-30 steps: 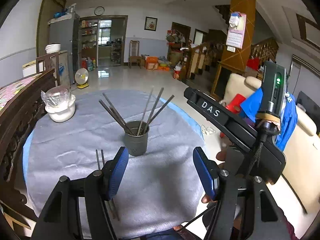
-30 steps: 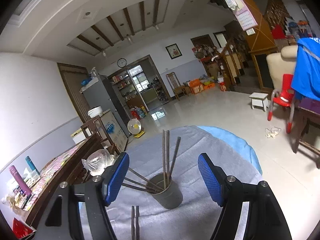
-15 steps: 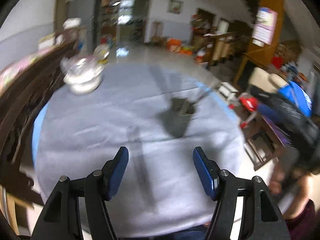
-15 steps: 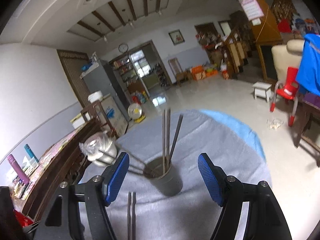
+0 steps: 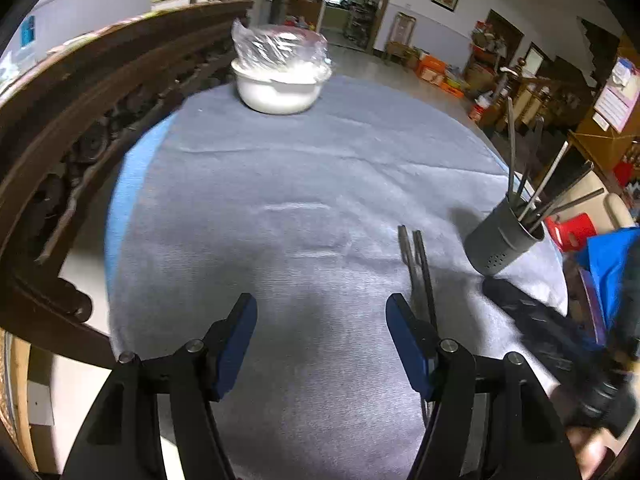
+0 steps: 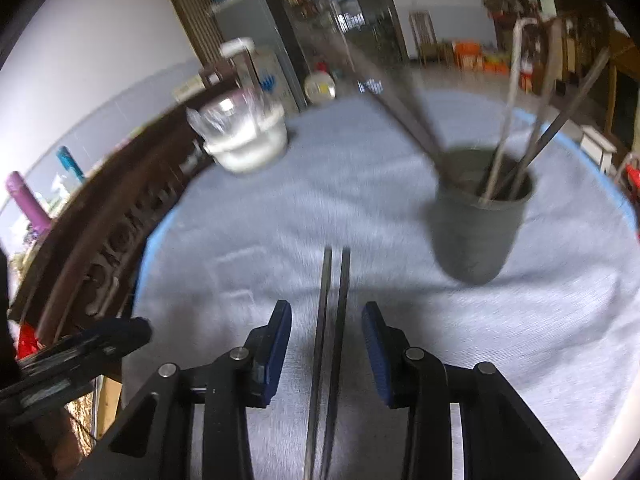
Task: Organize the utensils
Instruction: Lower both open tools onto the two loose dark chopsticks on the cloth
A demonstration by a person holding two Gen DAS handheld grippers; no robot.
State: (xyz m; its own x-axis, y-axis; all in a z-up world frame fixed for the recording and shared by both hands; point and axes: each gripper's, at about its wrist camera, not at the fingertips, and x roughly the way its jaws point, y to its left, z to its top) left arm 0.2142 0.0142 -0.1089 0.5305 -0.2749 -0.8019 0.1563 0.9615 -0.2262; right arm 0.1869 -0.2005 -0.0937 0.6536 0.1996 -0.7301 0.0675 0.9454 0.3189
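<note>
A pair of dark metal chopsticks (image 6: 334, 280) lies side by side on the grey tablecloth (image 6: 260, 240). My right gripper (image 6: 326, 312) straddles the pair; its jaws are closing, and a gap still shows between each blue pad and the chopsticks. To the right stands a dark grey holder cup (image 6: 476, 232) with several chopsticks leaning in it. My left gripper (image 5: 320, 308) hangs open over bare cloth, nothing between its fingers. The loose chopsticks (image 5: 416, 264) lie just right of its right finger, the cup (image 5: 500, 244) farther right. The right gripper's body (image 5: 540, 328) shows blurred at the right.
A white bowl (image 5: 280, 88) covered in clear plastic sits at the table's far side. A carved dark wooden bench back (image 5: 80, 100) curves along the left edge of the table. The left gripper (image 6: 80, 352) appears at the lower left of the right wrist view.
Both grippers have dropped toward the table and tilted downward. The left swung leftward, away from the cup. The right came down over the loose chopsticks and its jaws have narrowed around them.
</note>
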